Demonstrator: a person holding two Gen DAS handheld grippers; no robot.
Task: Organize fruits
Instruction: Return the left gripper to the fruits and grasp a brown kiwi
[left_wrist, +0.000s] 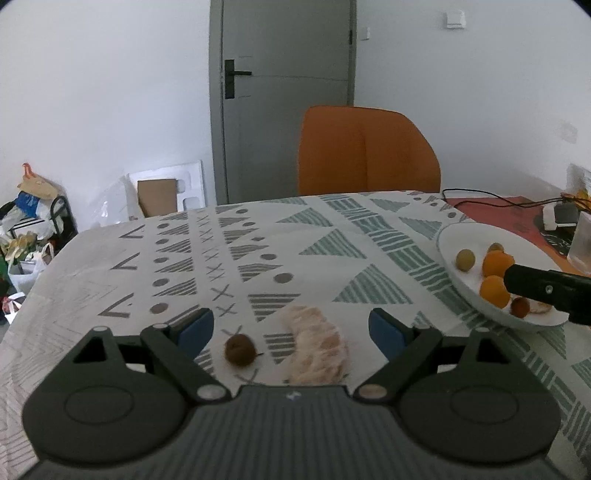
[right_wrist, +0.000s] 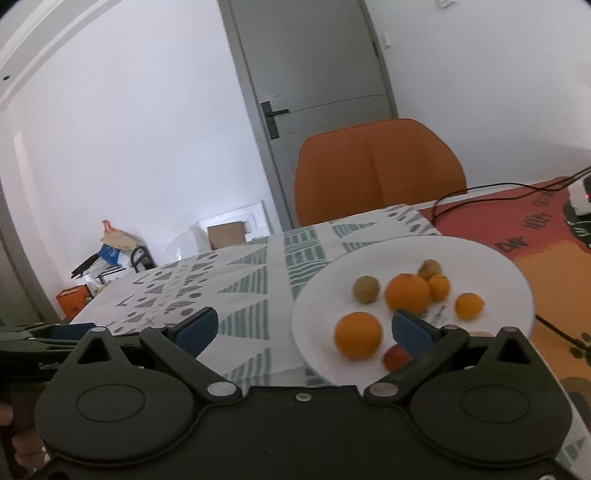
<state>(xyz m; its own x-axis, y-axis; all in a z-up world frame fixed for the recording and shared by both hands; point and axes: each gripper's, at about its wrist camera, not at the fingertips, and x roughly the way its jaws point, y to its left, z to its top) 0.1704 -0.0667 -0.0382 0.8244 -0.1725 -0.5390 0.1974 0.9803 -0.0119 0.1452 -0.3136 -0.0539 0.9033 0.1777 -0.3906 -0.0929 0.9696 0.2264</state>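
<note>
Left gripper (left_wrist: 291, 328) hovering wide open over the peeled pomelo segment (left_wrist: 317, 345) lying on the tablecloth (left_wrist: 332, 236), likely soft, light, squashy, so pinching mid-body gently; right gripper (right_wrist: 304, 330) open, empty.

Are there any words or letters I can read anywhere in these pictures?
Red and orange mat: big dark letters, too tilted and blurred to read.
Left gripper side, seen from the right wrist: small pale print, too blurred to read.
Nothing else shows any writing.
</note>
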